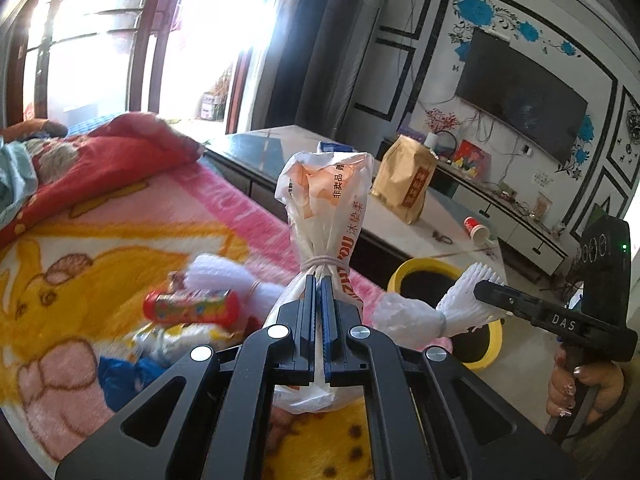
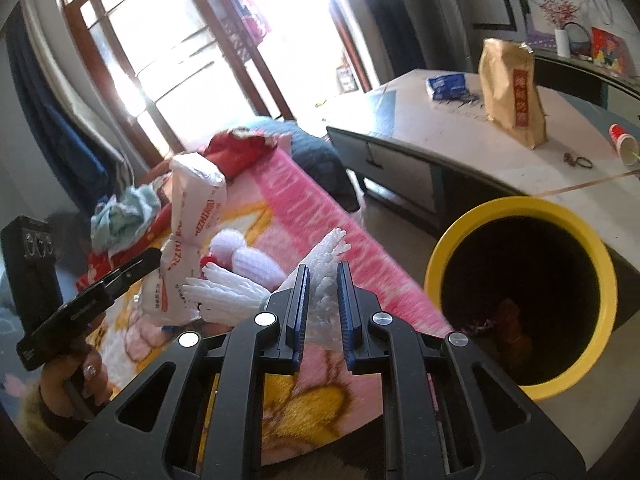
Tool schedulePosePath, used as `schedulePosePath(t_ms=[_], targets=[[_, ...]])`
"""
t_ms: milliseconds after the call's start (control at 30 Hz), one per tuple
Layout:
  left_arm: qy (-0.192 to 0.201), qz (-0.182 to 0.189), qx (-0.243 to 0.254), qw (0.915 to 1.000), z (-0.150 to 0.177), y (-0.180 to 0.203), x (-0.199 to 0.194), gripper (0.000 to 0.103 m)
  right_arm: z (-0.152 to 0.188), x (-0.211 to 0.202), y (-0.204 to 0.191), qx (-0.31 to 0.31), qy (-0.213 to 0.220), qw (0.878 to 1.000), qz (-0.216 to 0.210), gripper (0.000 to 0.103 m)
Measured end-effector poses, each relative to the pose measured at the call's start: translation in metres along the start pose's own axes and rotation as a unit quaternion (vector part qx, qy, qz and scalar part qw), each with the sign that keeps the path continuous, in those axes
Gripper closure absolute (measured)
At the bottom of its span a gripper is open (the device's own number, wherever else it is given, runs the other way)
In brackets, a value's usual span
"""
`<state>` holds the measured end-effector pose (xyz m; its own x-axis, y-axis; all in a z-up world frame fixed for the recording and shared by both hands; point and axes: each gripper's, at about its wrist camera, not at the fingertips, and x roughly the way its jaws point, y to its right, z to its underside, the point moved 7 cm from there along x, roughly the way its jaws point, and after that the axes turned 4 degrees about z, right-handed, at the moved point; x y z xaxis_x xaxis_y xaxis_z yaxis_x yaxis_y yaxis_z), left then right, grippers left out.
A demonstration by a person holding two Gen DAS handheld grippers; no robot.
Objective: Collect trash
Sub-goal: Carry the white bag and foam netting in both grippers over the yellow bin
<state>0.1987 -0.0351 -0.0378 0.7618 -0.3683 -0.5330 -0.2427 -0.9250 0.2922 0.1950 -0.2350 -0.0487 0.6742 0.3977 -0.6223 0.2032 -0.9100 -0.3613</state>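
We grip the tied plastic bag (image 1: 320, 216) in the left gripper (image 1: 319, 280) and the foam net (image 2: 320, 276) in the right gripper (image 2: 322, 270), above the blanket (image 2: 316, 208); we should carry both over the yellow bin (image 2: 520, 208) before releasing.

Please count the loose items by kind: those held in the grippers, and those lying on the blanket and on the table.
White foam fruit nets: 2
Tied plastic bag: 1
Red firecracker tube: 1
Brown paper bag: 1
Red paper cup: 1
Blue packet: 1
Total: 7
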Motion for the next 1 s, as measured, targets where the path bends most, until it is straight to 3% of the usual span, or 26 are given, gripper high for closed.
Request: schedulePosePath(t_ms=[467,1000], targets=[[0.011,0.044,0.041,0.9981,-0.022,0.056,0.020,0.100,-0.029,-0.033,0.061,0.067,0.063,0.994,0.052,0.093],[-0.003,0.087,0.071,0.9936,-0.018,0.111,0.052,0.100,-0.038,-0.057,0.119,0.131,0.103,0.980,0.106,0.093]])
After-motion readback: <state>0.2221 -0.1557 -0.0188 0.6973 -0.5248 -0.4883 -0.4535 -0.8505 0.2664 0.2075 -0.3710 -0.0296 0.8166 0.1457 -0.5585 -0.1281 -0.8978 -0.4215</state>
